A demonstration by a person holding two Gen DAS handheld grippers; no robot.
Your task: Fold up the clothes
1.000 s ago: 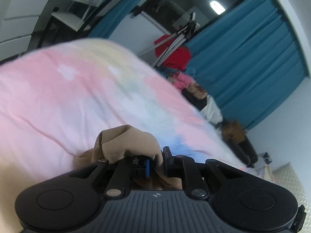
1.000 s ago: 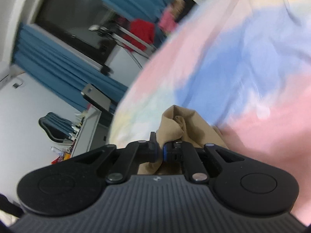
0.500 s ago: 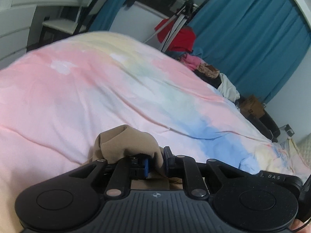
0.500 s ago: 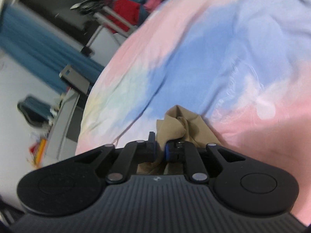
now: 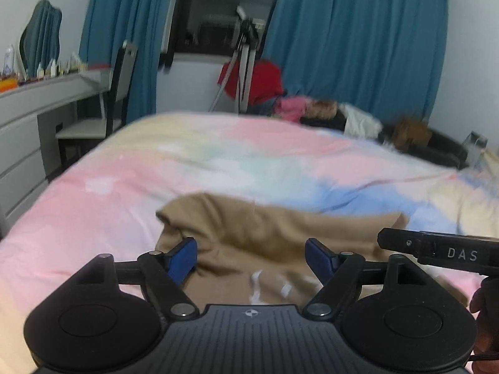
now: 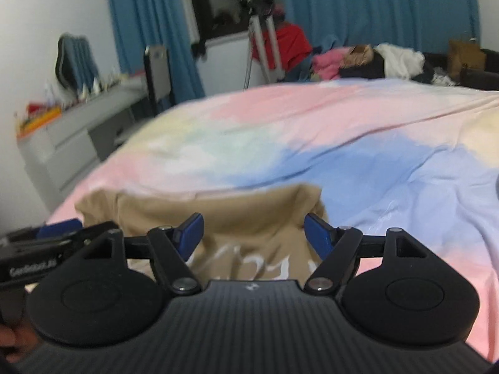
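The tan garment lies on the bed directly ahead of and beneath both tools, its long axis running crosswise between them. Left tool and right tool hover side by side, both released, equally near.

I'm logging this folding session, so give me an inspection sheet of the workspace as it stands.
Surface: bed with pastel bedspread.
Job's things: tan garment lying on the bedspread, white print showing.
Clutter: clothes pile beyond the bed.
Grippers: left gripper open; right gripper open; neither holds cloth.
Cables: nothing seen.
Surroundings: blue curtains, tripod, grey desk, chair.
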